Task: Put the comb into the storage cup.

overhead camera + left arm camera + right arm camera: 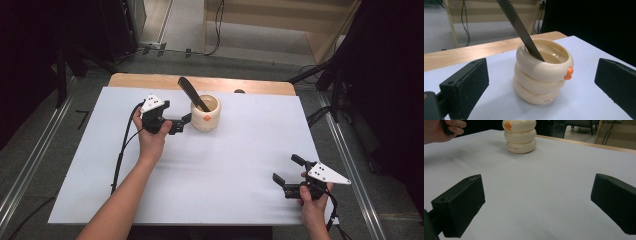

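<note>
Grasp not yet made: left gripper (pixel 181 123), jaws apart, sits just left of the cream ringed holder (pixel 205 113) at the bench's far middle, metal file (pixel 192 93) leaning inside it; right gripper (pixel 289 175) idles near-right, jaws apart.

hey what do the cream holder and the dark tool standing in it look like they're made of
The cream holder looks like smooth glazed ceramic or glossy plastic: three stacked rounded rings with soft highlights and a small orange knob. The dark tool looks like a steel file, going by the fine parallel ridges across its flat matte grey blade.
</note>
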Available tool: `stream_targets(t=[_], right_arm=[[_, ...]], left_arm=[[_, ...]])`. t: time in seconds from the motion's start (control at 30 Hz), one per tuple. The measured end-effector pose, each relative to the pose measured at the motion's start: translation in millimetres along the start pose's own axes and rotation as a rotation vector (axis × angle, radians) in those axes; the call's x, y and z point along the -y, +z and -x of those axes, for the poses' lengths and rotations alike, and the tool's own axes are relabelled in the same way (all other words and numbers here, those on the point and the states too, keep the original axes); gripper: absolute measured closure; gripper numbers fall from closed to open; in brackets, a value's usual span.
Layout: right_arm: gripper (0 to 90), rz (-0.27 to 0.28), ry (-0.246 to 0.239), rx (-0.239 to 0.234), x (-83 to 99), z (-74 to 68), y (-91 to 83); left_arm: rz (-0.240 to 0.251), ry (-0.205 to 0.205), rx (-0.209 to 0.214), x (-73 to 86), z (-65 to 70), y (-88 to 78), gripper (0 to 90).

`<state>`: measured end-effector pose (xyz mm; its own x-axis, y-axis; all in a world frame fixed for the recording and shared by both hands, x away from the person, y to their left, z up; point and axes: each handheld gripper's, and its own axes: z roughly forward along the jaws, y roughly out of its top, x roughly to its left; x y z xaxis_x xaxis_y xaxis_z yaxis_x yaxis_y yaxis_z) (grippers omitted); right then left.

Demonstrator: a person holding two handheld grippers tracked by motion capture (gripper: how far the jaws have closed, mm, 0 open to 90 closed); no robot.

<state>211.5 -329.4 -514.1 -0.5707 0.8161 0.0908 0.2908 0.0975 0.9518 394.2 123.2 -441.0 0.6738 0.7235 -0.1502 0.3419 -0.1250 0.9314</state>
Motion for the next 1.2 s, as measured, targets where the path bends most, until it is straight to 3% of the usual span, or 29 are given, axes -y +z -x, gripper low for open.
stream_targets(t=[0.67, 1.2], right_arm=[[0.0, -0.004, -0.004, 0.002, -0.1, -0.8, 0.4], [0.0, -0.007, -0.005, 0.005, -0.1, -1.6, 0.7]], left_arm=[[0.012, 0.021, 0.032, 20.6, 10.3, -33.6, 0.0], [0.015, 0.042, 0.028, 36.6, 15.4, -63.5, 0.0]])
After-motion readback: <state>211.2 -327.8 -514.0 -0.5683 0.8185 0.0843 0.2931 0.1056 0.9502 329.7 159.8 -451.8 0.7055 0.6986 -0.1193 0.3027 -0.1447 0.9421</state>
